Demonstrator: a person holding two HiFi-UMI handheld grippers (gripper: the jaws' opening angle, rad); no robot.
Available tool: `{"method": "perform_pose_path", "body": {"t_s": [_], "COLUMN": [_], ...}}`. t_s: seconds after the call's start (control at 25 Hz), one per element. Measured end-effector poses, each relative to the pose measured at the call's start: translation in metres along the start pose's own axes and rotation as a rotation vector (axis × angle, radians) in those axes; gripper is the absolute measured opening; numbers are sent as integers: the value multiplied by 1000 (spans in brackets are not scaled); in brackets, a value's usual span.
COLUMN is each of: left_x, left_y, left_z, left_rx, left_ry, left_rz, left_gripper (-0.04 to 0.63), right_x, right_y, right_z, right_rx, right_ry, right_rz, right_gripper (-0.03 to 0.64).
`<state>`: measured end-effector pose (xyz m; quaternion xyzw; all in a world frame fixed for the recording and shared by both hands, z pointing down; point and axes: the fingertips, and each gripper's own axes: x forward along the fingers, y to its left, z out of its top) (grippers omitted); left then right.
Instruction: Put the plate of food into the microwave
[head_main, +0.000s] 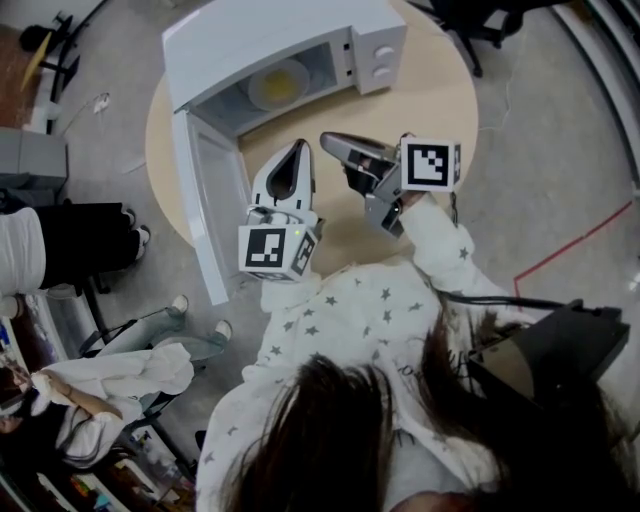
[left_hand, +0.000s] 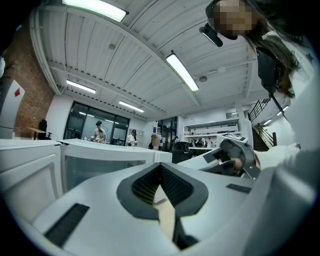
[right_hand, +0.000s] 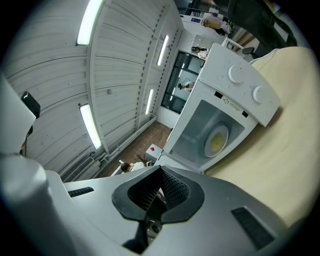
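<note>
The white microwave (head_main: 290, 40) stands at the far side of the round beige table (head_main: 440, 100) with its door (head_main: 205, 200) swung open to the left. Inside it lies the plate of yellow food (head_main: 278, 83), also visible in the right gripper view as the plate (right_hand: 217, 141) in the microwave (right_hand: 235, 95). My left gripper (head_main: 299, 146) hovers over the table in front of the opening, shut and empty. My right gripper (head_main: 328, 140) hangs beside it, tip pointing left, shut with nothing in it. The left gripper (left_hand: 161, 167) and right gripper (right_hand: 161, 170) show closed tips.
The open door juts past the table's left edge. A seated person (head_main: 60, 240) and another person (head_main: 90, 390) are on the floor side at the left. A dark chair (head_main: 480, 25) stands at the back right, and black equipment (head_main: 550, 350) sits at the right.
</note>
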<state>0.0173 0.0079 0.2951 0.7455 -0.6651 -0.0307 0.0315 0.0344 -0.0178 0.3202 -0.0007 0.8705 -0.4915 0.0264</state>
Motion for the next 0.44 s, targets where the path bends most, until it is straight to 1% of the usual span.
{"method": "perform_pose_path", "body": {"t_s": [0.28,0.44], "left_x": [0,2], "left_y": [3,3], "left_z": [-1,-1], "left_rx": [-7,-6], "left_ry": [0,5], "left_rz": [7,1], "left_gripper": [2,2], "right_x": [3,3], "right_y": [2,-1], "right_z": [0,0], "right_rx": [-11,3], "right_ry": [4,7], "right_rz": [14,0], "right_gripper": [6,6]}}
